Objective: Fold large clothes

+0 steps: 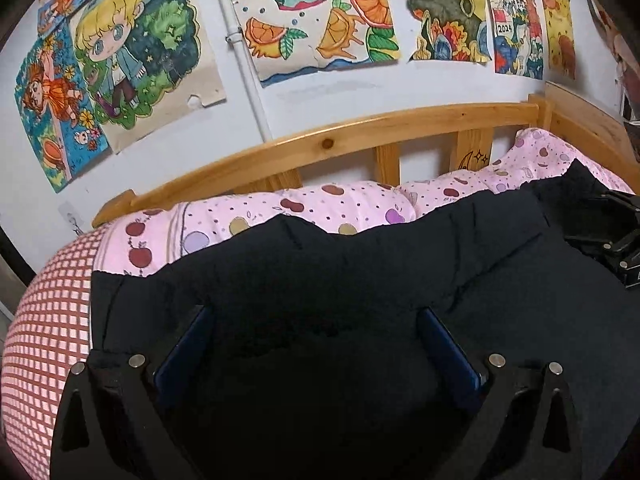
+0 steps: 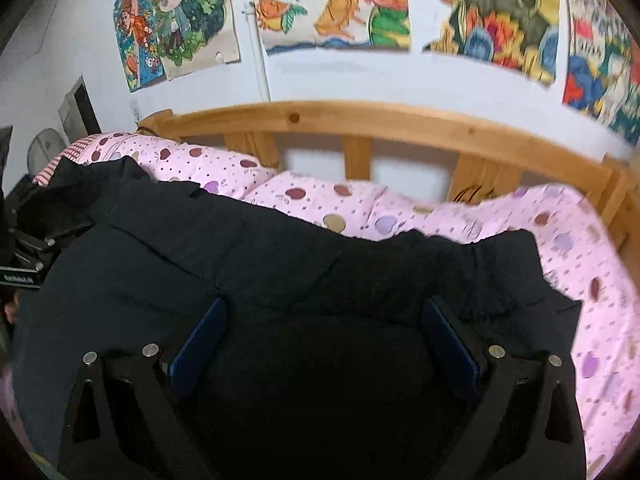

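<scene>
A big black piece of clothing (image 1: 320,280) is lying spread out on the bed, filling the middle and bottom of both views. The left tongs (image 1: 316,320) are sitting low in the frame with their two blue fingers (image 1: 184,344) spread wide apart over the dark cloth, pinching nothing. The right tongs (image 2: 324,312) are doing the same in the right wrist view, wide open above the cloth. Each tool is also peeking in at the side of the other view. A pink blanket (image 1: 352,204) with apples on it is bunching up behind the clothing. A wooden bed rail (image 1: 320,140) is curving across the middle. Bright drawings (image 1: 320,12) are hanging on the white wall at the top.
</scene>
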Demonstrator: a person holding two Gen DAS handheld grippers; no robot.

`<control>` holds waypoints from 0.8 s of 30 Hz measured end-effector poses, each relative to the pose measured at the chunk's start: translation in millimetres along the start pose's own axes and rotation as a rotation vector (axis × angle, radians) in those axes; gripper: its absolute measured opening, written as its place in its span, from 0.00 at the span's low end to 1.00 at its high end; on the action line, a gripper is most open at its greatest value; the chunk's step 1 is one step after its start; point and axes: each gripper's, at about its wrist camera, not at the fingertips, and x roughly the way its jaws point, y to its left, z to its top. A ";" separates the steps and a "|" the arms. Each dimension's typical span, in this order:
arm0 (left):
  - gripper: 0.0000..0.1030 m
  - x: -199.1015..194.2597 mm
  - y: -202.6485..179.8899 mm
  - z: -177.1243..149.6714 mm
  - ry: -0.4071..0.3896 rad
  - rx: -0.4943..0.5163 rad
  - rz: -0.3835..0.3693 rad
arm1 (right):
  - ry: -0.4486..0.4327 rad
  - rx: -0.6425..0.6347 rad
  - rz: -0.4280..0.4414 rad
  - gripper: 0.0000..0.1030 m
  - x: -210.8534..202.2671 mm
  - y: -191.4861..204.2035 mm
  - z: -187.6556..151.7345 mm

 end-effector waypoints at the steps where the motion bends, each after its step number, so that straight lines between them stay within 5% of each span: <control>1: 1.00 1.6 -1.2 -1.2 -0.002 0.004 0.002 | 0.002 0.001 0.001 0.95 3.0 -0.2 -2.0; 24: 1.00 -6.6 -13.6 -19.7 -0.091 0.031 0.062 | -0.075 -0.016 -0.037 0.95 -10.5 -0.1 -14.7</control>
